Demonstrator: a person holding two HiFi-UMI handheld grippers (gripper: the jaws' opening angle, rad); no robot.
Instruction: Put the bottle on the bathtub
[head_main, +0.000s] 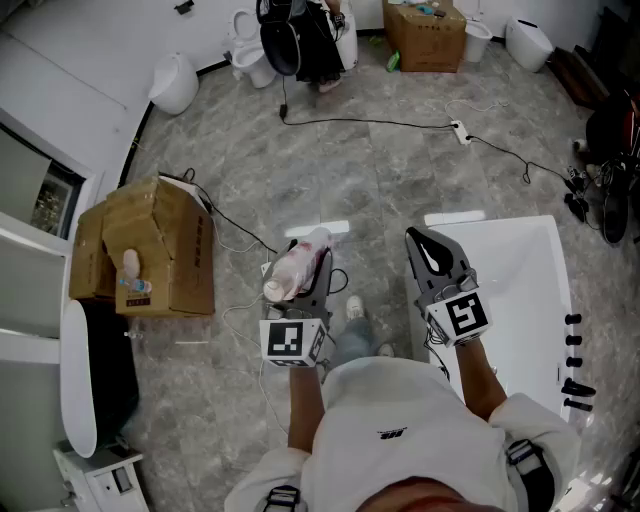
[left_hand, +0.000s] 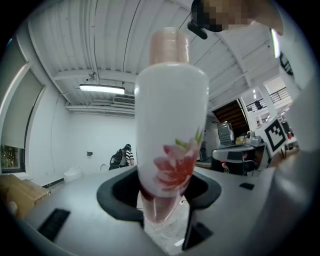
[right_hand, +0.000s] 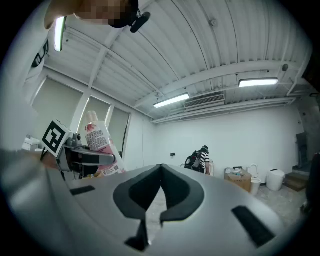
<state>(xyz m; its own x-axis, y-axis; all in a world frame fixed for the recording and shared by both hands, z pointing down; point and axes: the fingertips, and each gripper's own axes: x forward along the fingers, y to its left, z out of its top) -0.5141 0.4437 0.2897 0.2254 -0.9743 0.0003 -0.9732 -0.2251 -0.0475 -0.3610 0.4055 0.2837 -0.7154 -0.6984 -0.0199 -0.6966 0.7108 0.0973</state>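
The bottle (head_main: 296, 265) is white with a pink cap and a red flower print. My left gripper (head_main: 305, 285) is shut on its lower part and holds it above the grey tiled floor. In the left gripper view the bottle (left_hand: 172, 125) stands upright between the jaws of the left gripper (left_hand: 160, 202), cap at the top. The white bathtub (head_main: 520, 290) lies at the right. My right gripper (head_main: 418, 243) hovers over its left rim, shut with nothing in it. In the right gripper view the right gripper (right_hand: 160, 172) has its tips together, and the bottle (right_hand: 97, 137) shows at the left.
An open cardboard box (head_main: 160, 250) stands on the floor at the left. Cables and a power strip (head_main: 462, 131) cross the tiles. A person (head_main: 310, 30), toilets (head_main: 175, 82) and another box (head_main: 425, 35) are at the far end. Black taps (head_main: 575, 355) sit on the tub's right rim.
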